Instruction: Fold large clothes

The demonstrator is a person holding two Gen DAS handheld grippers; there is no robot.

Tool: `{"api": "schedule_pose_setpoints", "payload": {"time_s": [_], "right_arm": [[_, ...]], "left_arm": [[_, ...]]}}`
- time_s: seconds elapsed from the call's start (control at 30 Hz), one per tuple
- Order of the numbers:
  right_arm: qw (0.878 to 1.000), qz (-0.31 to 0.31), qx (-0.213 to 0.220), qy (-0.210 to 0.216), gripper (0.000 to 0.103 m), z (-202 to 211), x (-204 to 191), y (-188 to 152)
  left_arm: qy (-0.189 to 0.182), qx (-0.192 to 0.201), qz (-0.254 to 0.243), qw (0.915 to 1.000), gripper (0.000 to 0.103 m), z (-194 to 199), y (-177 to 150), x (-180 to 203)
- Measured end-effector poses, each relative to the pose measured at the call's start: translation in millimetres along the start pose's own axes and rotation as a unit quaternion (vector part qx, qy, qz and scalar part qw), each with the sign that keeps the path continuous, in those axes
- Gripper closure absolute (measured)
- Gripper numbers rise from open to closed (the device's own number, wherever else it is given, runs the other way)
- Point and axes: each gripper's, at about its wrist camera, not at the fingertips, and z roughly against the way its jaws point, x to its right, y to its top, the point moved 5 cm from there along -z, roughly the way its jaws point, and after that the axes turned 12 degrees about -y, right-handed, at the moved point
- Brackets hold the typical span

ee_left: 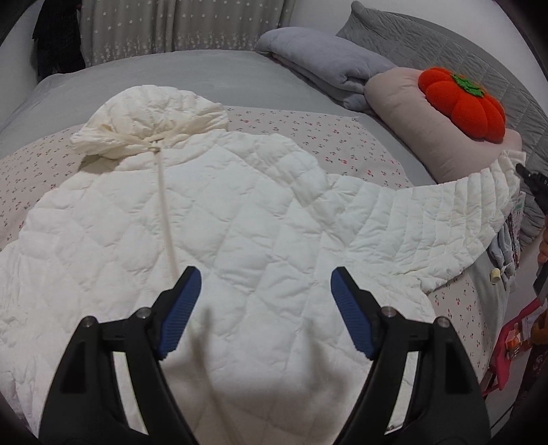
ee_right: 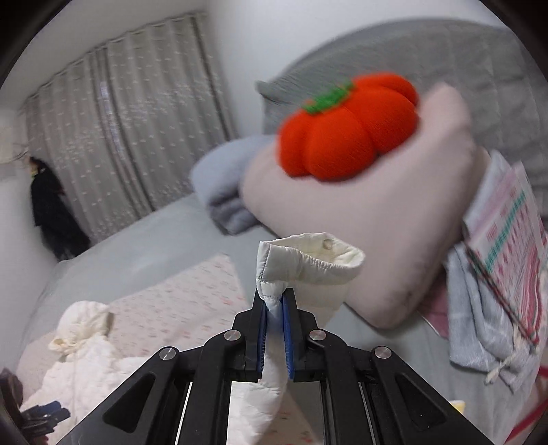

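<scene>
Left gripper (ee_left: 265, 280) hovering over white quilted jacket (ee_left: 205, 222), jaws wide, nothing between them. Jacket spread flat on floral sheet (ee_left: 291, 123), hood (ee_left: 150, 116) at far end. Only right wrist view shows right gripper (ee_right: 274, 301) clamped tight on sleeve cuff (ee_right: 308, 260), lifted off bed. Beyond: pink pillow (ee_left: 394, 102) with orange pumpkin cushion (ee_left: 462, 102), folded grey blanket (ee_left: 325, 61), starry curtains (ee_left: 171, 24).

The left claw (ee_left: 265, 287) hangs over a white quilted hooded jacket (ee_left: 191, 219) spread flat on the bed (ee_left: 205, 68), its blue pads (ee_left: 179, 315) wide apart and gripping nothing. The jacket's right sleeve (ee_left: 445, 215) stretches out, lifted toward a pink pillow (ee_left: 404, 119) topped with an orange pumpkin cushion (ee_left: 465, 106). A folded grey blanket (ee_left: 325, 65) lies behind.
</scene>
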Motion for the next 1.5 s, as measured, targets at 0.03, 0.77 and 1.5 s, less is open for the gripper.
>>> {"api": "schedule_pose_setpoints", "payload": {"time_s": [0.03, 0.77, 1.5], "right_arm": [[1.0, 0.012, 0.008, 0.014, 0.095, 6, -21, 6], [0.928, 0.201, -0.089, 0.301, 0.095, 55, -391, -118], [0.929, 0.162, -0.185, 0.276, 0.02, -12, -269, -120]], "left_arm": [[0.002, 0.001, 0.002, 1.0, 0.023, 6, -2, -4], [-0.051, 0.098, 0.142, 0.9836, 0.023, 112, -13, -160], [-0.163, 0.03, 0.233, 0.9583, 0.023, 26, -16, -173]]}}
